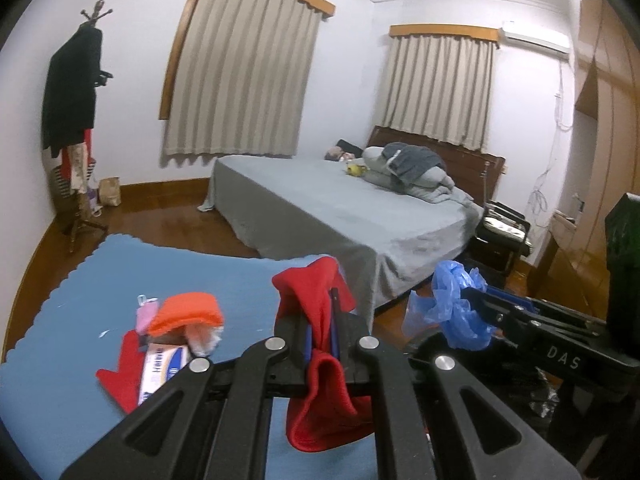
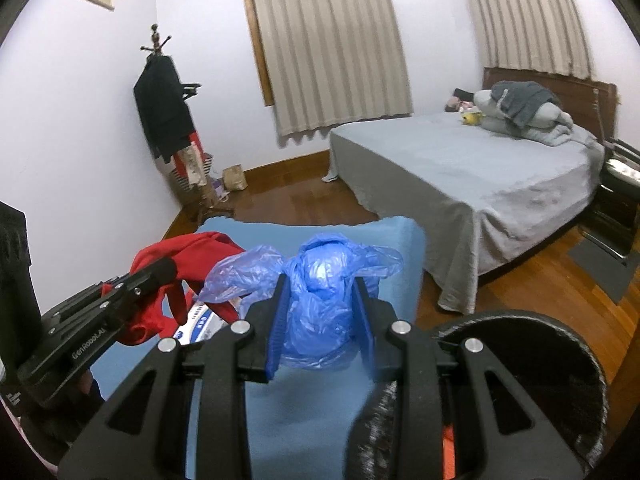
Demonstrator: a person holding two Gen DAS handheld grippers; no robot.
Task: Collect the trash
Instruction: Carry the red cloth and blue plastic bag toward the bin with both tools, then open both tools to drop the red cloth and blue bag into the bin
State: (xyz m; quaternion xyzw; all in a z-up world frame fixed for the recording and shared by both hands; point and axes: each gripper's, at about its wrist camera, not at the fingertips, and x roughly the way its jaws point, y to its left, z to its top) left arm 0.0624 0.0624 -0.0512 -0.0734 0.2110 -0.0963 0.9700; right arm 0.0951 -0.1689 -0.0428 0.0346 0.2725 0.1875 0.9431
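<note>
The left gripper (image 1: 320,320) is squeezed tight on a red cloth (image 1: 324,412), which hangs down over a blue mat (image 1: 80,280). The right gripper (image 2: 320,292) is clamped on a crumpled blue plastic bag (image 2: 316,320), held up above the same mat. Both hands are side by side, close together.

The mat has a wavy edge and covers a flat surface. On it, to the left of the red cloth, lie an orange cloth (image 1: 188,312), a small pink thing (image 1: 145,314), a red flat piece (image 1: 120,380) and a white packet with blue writing (image 1: 160,368). They are bunched together, touching.

Past the mat is a wooden floor (image 2: 288,200) and a big bed (image 1: 340,208) with a grey sheet. Grey bedding is piled by the brown headboard (image 1: 460,156). Two windows have beige curtains (image 1: 244,80) pulled closed. A coat stand (image 1: 76,120) with a black coat is in the left corner, with a paper bag (image 1: 110,191) on the floor near it. The walls are white.
</note>
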